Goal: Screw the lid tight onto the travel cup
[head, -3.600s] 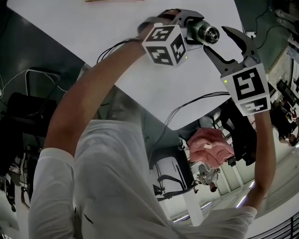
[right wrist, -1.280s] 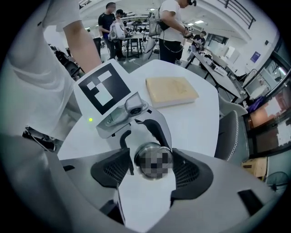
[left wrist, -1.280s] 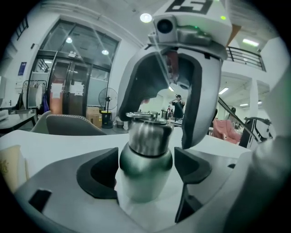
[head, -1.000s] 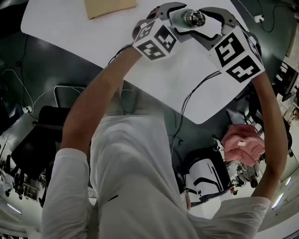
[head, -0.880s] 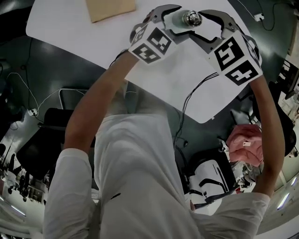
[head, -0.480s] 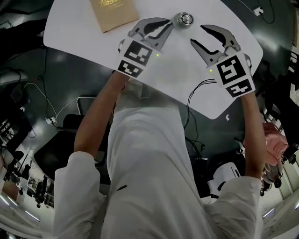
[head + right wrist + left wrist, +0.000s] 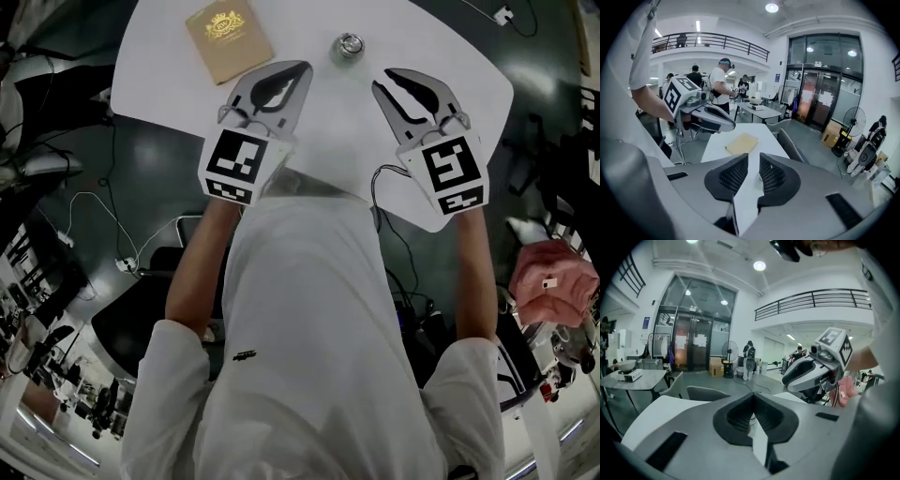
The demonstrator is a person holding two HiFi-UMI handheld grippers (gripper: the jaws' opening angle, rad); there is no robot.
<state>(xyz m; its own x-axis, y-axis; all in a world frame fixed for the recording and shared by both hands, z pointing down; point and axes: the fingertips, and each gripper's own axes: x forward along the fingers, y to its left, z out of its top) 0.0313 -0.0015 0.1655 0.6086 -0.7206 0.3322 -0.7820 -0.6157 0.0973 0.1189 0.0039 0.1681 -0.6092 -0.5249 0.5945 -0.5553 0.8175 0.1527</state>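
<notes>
Glossy metal travel cup (image 7: 350, 45); matt table (image 7: 159, 52).

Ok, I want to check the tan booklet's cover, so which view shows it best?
The head view: the tan booklet lies flat on the white table, its cover emblem facing the camera. The right gripper view shows it at a shallow angle, plain tan. The left gripper view doesn't show it.

The left hand-held gripper (image 7: 752, 399), grey with black ribbed pads, had its jaws closed together, nothing between them. A white flat worktop (image 7: 661, 411) lay toward 8 o'clock. The white right hand-held gripper (image 7: 790, 377), bearing its square-marker cube, hovered at 3 o'clock.
</notes>
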